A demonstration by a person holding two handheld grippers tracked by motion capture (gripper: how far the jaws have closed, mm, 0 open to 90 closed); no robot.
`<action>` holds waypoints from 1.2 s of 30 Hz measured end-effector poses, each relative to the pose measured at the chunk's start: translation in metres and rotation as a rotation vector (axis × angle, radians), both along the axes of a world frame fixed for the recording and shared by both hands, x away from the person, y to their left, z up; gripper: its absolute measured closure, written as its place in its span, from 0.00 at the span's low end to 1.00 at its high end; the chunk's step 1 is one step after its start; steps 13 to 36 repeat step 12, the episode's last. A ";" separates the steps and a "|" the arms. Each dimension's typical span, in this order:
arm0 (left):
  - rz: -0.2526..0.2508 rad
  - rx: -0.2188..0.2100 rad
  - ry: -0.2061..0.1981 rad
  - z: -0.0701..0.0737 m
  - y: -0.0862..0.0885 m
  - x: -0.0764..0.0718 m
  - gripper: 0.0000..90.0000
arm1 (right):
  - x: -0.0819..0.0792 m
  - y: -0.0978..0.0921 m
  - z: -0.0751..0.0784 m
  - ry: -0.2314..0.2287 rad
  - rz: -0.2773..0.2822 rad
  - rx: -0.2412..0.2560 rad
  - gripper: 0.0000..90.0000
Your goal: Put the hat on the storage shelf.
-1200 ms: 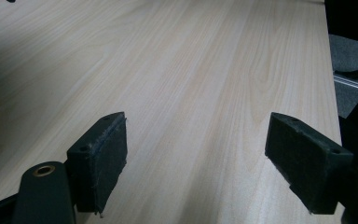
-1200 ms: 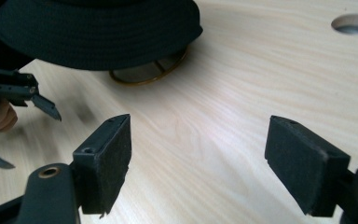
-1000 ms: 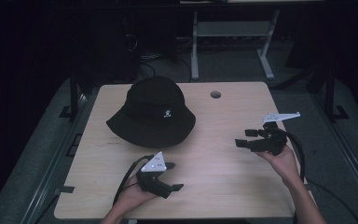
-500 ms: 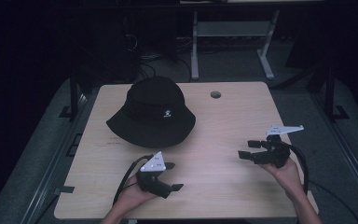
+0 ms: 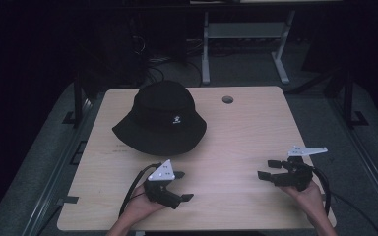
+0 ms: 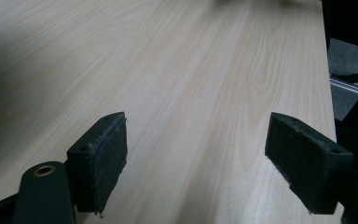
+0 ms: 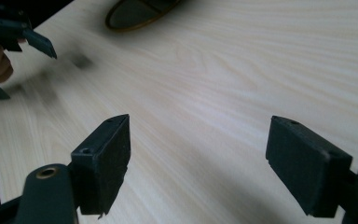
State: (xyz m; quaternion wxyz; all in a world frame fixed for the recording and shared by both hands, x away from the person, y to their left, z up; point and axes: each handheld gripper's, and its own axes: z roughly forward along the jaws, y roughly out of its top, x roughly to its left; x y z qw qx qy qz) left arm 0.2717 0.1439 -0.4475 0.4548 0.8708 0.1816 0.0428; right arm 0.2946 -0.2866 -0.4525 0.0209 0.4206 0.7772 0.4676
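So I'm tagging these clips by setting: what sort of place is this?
Probably a lab or workshop recording station: a bare light wooden table with a cable hole, tangled cables on grey carpet behind, and a metal bench frame in the dark.

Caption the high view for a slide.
Two open grippers, left gripper and right gripper, rest near a black bucket hat.

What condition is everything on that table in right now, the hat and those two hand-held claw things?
Black fabric bucket hat: crown up, brim flat on the light wooden table, untouched.
Left black two-jaw gripper: open, empty, low over the table.
Right black two-jaw gripper: open, empty, far from the hat.
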 end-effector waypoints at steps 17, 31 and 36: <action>0.002 -0.009 0.007 0.001 0.001 -0.001 0.23 | -0.031 -0.004 -0.010 -0.041 -0.019 0.026 0.22; 0.002 -0.009 0.007 0.001 0.001 -0.001 0.23 | -0.031 -0.004 -0.010 -0.041 -0.019 0.026 0.22; 0.002 -0.009 0.007 0.001 0.001 -0.001 0.23 | -0.031 -0.004 -0.010 -0.041 -0.019 0.026 0.22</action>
